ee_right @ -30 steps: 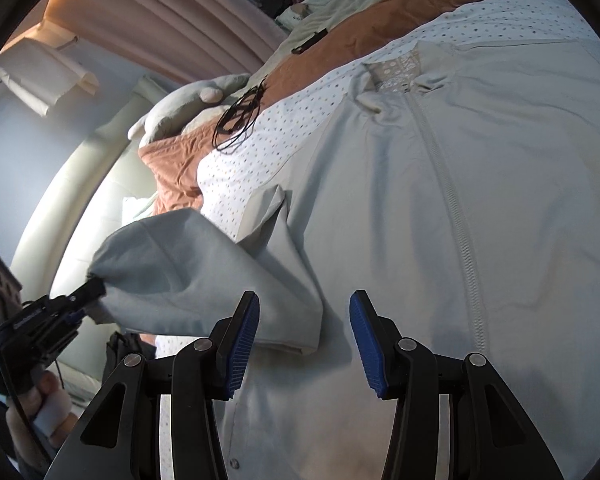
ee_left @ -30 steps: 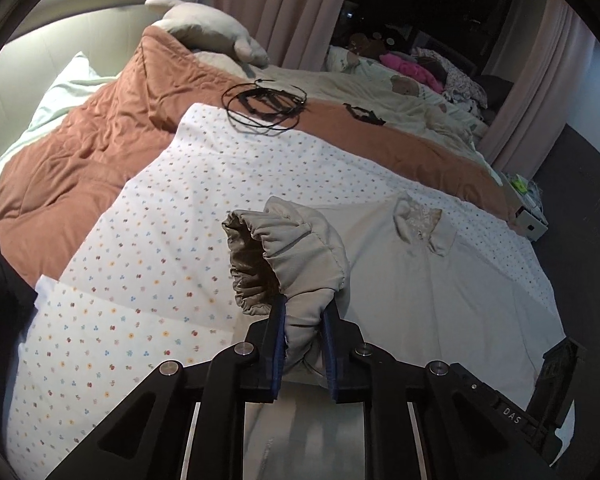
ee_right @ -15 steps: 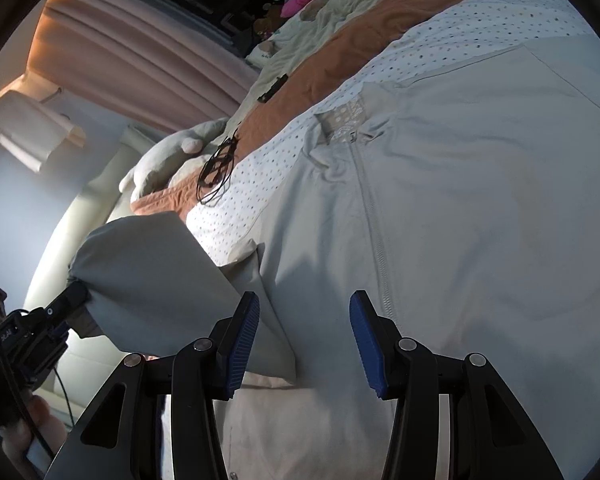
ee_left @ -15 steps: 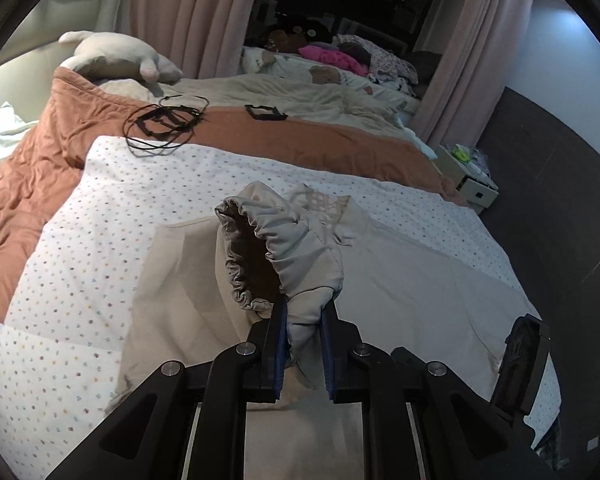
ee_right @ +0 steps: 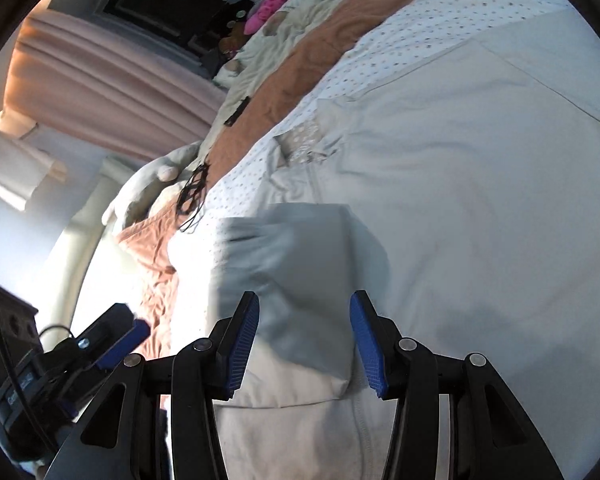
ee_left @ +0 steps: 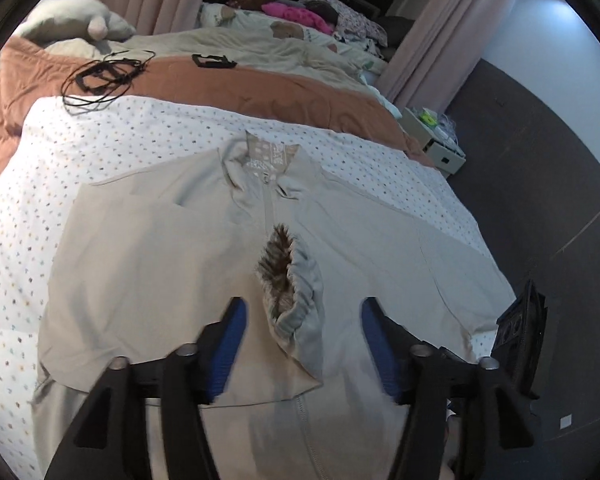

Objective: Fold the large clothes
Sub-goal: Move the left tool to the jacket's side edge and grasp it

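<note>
The left gripper (ee_left: 300, 344) hangs over the jacket front with its jaws spread wide and nothing between them but the gathered, fur-lined cuff (ee_left: 290, 280) of the sleeve, which lies folded across the zipper. The right gripper (ee_right: 304, 340) also has its jaws open and empty, low over the same folded sleeve (ee_right: 292, 276). The beige jacket (ee_left: 148, 248) lies flat, collar away from the grippers, on the dotted white sheet (ee_left: 112, 132) of the bed, with a rust-brown quilt (ee_left: 228, 84) and a tangle of black cable (ee_left: 100, 76) beyond it.
</note>
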`<action>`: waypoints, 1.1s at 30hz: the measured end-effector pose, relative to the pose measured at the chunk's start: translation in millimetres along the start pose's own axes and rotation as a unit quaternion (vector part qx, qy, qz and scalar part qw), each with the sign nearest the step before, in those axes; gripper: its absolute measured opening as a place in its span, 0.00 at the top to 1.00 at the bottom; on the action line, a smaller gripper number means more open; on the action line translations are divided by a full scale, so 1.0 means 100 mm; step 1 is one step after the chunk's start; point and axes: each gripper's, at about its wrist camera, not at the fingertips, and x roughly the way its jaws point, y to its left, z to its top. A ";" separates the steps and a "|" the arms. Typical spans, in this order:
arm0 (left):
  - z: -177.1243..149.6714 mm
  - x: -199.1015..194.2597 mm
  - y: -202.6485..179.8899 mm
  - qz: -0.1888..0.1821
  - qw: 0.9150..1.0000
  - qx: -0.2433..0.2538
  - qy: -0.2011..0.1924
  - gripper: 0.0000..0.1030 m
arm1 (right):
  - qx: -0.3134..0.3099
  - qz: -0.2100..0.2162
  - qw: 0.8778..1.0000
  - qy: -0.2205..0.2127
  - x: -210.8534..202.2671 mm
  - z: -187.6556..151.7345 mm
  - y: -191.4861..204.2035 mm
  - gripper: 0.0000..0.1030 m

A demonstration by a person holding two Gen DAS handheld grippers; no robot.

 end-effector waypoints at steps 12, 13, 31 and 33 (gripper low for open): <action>-0.19 -0.43 0.74 0.104 0.994 -0.015 -0.025 0.22 | -0.065 -0.039 0.997 0.015 0.21 -0.13 0.24 0.12; -0.22 -0.45 0.84 0.110 0.993 -0.021 -0.024 0.22 | -0.074 -0.042 0.996 0.019 0.25 -0.16 0.28 0.12; -0.80 -0.21 2.23 0.186 0.977 -0.089 0.045 0.42 | -0.258 -0.183 0.944 0.092 0.90 -0.78 0.73 0.12; -0.90 -0.12 2.32 0.195 0.975 -0.088 0.068 0.48 | -0.260 -0.197 0.940 0.100 0.94 -0.80 0.71 0.12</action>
